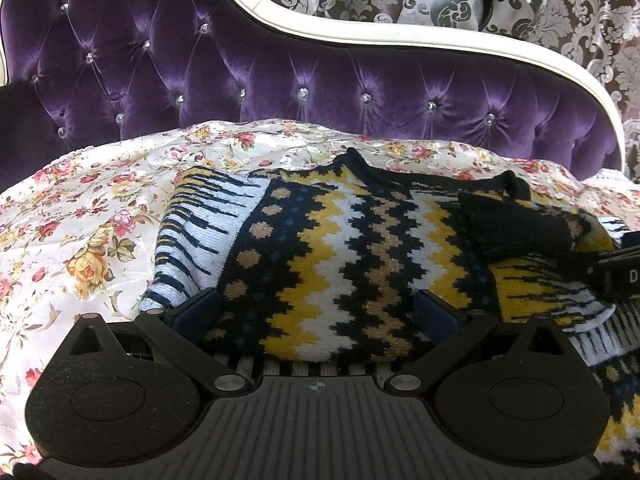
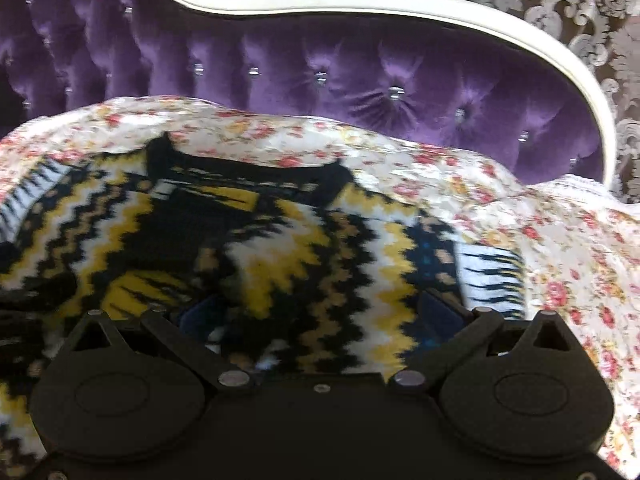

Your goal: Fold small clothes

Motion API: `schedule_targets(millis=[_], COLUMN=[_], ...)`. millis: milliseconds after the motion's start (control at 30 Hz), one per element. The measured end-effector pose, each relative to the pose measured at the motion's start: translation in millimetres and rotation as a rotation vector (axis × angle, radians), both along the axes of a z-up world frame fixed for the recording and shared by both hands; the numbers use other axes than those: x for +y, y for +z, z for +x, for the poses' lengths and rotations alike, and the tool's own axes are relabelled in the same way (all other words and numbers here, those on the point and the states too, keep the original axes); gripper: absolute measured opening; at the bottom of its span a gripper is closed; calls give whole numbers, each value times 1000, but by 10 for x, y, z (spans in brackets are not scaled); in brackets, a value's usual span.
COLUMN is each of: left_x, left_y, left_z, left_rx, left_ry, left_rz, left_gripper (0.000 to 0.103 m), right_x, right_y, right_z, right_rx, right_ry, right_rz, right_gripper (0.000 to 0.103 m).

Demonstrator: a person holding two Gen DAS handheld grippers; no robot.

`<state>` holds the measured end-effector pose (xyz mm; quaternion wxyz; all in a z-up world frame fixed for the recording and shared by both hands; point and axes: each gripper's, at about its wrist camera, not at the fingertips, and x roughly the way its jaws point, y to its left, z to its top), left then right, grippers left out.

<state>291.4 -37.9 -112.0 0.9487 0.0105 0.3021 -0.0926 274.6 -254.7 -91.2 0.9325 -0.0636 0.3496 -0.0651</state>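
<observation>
A small knit sweater [image 1: 340, 248] with black, yellow and white zigzag bands lies on the floral bedspread [image 1: 80, 220]. Its collar is at the far side and a dark sleeve cuff [image 1: 516, 220] is folded onto the body. My left gripper [image 1: 316, 312] is open, its fingers spread wide over the sweater's near fold. The right gripper's black body [image 1: 616, 268] shows at the right edge of the left wrist view. In the blurred right wrist view, my right gripper [image 2: 316, 316] is open over the sweater [image 2: 280, 248], fingers on either side of a bunched part.
A purple tufted headboard [image 1: 280, 80] with a white curved frame [image 1: 400, 36] rises behind the bed. Patterned damask wall [image 1: 580, 12] lies beyond. The bedspread [image 2: 540, 240] extends on both sides of the sweater.
</observation>
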Motion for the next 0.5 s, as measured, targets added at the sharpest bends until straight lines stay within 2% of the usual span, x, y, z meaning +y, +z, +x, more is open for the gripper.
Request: schedule_targets(millis=[167, 300, 500], left_x=[-1, -7, -6], left_y=[0, 3, 1], left_z=[-1, 2, 2], left_rx=[0, -1, -2], left_ry=[1, 3, 4], left_rz=[-1, -1, -2], left_gripper=[103, 103, 103], right_x=[-315, -553, -740], right_y=[8, 9, 53], right_z=[-136, -270, -451], right_rx=[-10, -3, -8], right_ry=[-67, -96, -147], right_rz=[11, 101, 139], right_gripper=[102, 102, 102])
